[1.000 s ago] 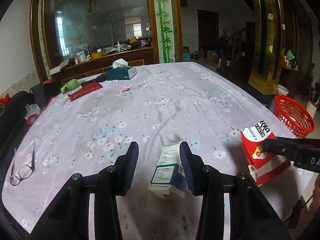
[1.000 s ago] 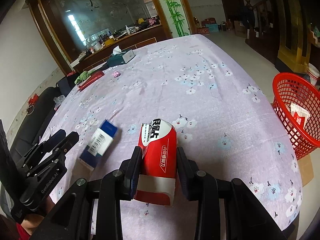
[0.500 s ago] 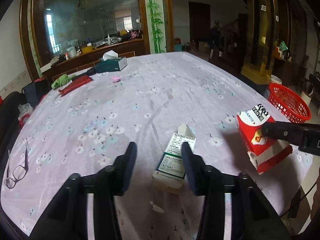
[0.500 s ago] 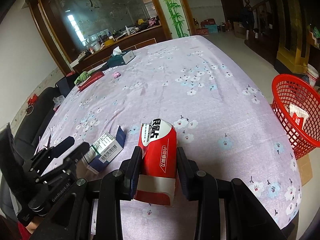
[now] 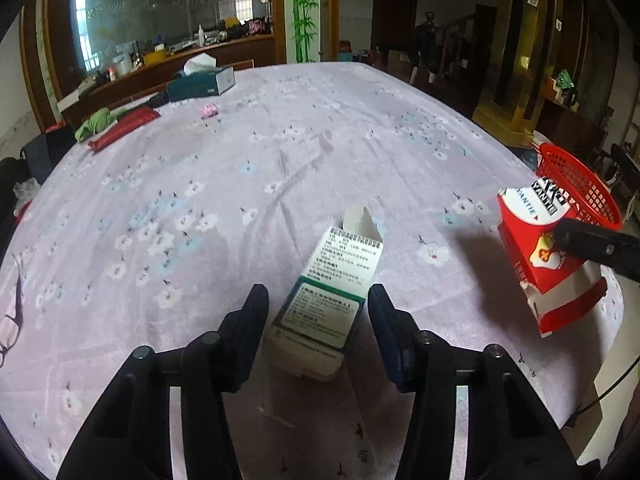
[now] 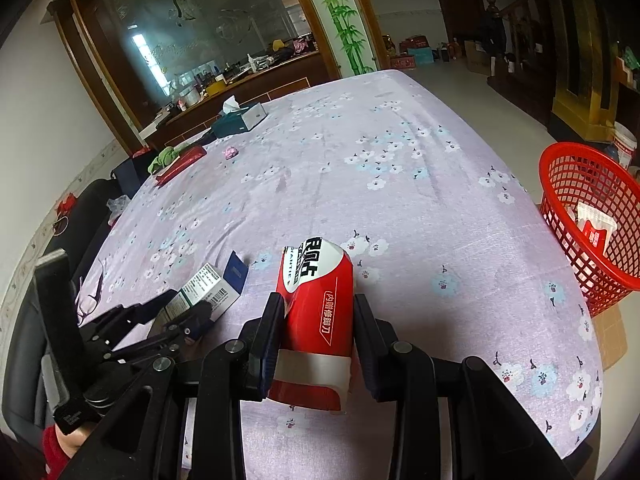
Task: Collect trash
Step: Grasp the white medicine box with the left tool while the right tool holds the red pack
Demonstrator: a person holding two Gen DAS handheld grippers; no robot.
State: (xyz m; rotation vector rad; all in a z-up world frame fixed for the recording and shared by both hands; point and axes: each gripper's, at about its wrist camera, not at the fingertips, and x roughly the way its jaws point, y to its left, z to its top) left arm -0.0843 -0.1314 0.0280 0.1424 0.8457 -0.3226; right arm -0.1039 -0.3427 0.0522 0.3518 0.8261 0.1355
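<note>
Trash here is two empty cartons on a table (image 5: 304, 152) under a lilac flowered cloth, and the sweep runs from the table's left edge. At that edge a pair of glasses (image 5: 8, 332) lies flat, with dark seats just beyond the cloth. Farther back sit a green rag (image 5: 94, 122), a dark red pouch (image 5: 124, 128), a small pink scrap (image 5: 209, 111) and a teal tissue box (image 5: 202, 82) with a tissue standing out of its slot. Near the front edge the left gripper (image 5: 318, 322) straddles a white and green medicine carton (image 5: 330, 300) lying flat with its far flap open; the fingers stand spread with a gap on each side, not touching it. To its right the right gripper (image 6: 316, 330) pinches a red and white carton (image 6: 318, 320), both pads pressed against its sides and the box lifted clear of the cloth, casting a shadow below. The middle and far stretch of the cloth lies bare. Past the right edge, lower than the tabletop, stands a red mesh basket (image 6: 560, 176) holding a white and red packet (image 6: 596, 228) against its inner wall; most of its inside is free. A brown cardboard sheet (image 6: 612, 336) lies under it on the floor.
</note>
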